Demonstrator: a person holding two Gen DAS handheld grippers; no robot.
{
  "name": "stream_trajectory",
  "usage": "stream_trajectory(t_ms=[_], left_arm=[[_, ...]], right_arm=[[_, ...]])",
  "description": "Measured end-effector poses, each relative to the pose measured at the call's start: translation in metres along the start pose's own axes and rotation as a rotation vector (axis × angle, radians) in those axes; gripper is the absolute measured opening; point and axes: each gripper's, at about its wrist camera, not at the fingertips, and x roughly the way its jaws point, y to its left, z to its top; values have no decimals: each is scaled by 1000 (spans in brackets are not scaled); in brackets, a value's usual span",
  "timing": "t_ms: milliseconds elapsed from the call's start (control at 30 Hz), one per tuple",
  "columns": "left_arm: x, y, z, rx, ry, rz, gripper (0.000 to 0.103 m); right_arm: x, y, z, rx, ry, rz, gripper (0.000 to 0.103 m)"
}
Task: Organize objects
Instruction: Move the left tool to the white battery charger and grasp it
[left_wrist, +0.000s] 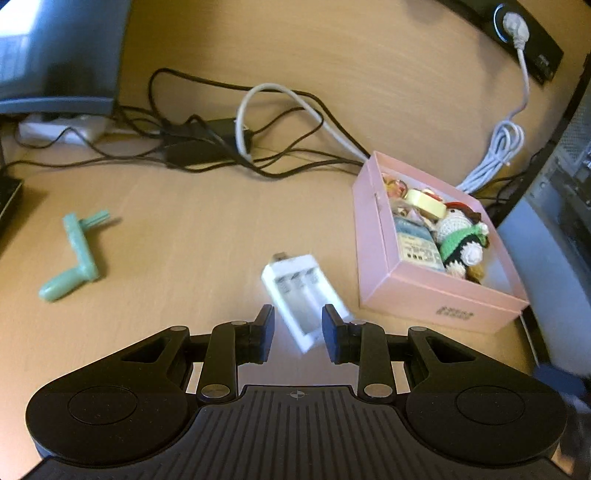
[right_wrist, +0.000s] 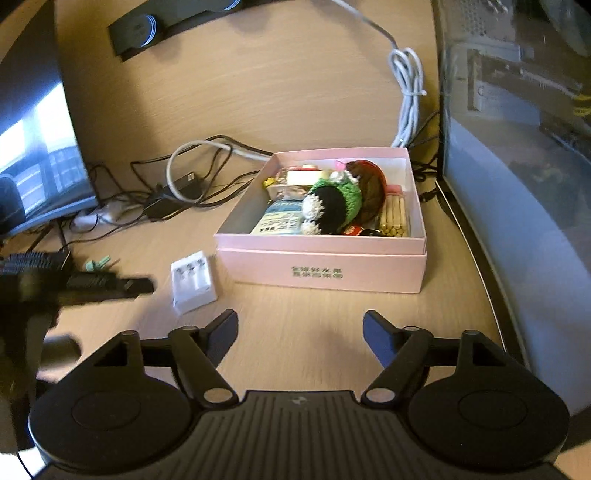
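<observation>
One white charger (left_wrist: 305, 301), one green crank (left_wrist: 74, 254) and one pink box (right_wrist: 321, 267) share the desk. Left gripper (left_wrist: 298, 334) tilts down, jaws seemingly astride the charger without pressing; right gripper (right_wrist: 300, 338) gapes empty.

One charger (left_wrist: 303, 299), one box (left_wrist: 439, 295), one crank (left_wrist: 74, 254)

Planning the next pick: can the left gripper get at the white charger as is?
Probably yes. The left gripper is open with the charger just ahead of its fingers, lying free on the desk, nothing between.
</observation>
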Motion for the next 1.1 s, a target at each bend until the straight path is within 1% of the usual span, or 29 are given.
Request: stream_trajectory(t_ms=[100,167,200,267,367,433,500,533,567,667,700,733,800,900,967,1033,1100], left_arm=[[22,-6,5,1,14,55,32],[34,-8,5,28,36,116,32],[36,-7,3,44,50,139,35],[32,-4,-2,56,59,142,35],[19,6,-12,91,71,141,36],[10,11,-19,137,73,137,39],[3,15,-24,192,78,148,40],[0,18,-25,200,88,137,35],[-3,21,-25,183,97,112,34],[-16,24,-23,75,98,1,34],[-18,20,-23,61,91,-16,34],[-19,13,-21,65,84,-12,34],[-14,-1,-18,65,69,31,34],[1,-9,-13,15,70,138,35],[8,-12,-13,-2,71,165,35],[14,-19,-15,31,64,180,39],[18,-26,-21,113,43,214,41]], right_arm=[[-9,4,-9,-30,-5,1,78],[-16,5,-13,-47,-10,-5,78],[-19,4,-16,-56,-13,-9,78],[-24,1,-21,-67,-15,-19,81],[-26,-7,-28,-50,0,-25,82],[-24,-11,-31,-36,17,-25,82],[-22,-12,-33,-30,26,-16,82],[-21,-11,-34,-29,28,-7,82],[-20,-10,-35,-31,28,1,82],[-19,-2,-35,-52,22,29,82],[-19,1,-35,-56,21,39,82],[-18,4,-36,-58,21,49,82],[-17,8,-37,-63,25,61,82],[-18,13,-39,-76,25,76,82],[-20,15,-40,-81,24,81,82],[-20,15,-41,-80,30,84,82],[-20,12,-43,-78,36,85,82]])
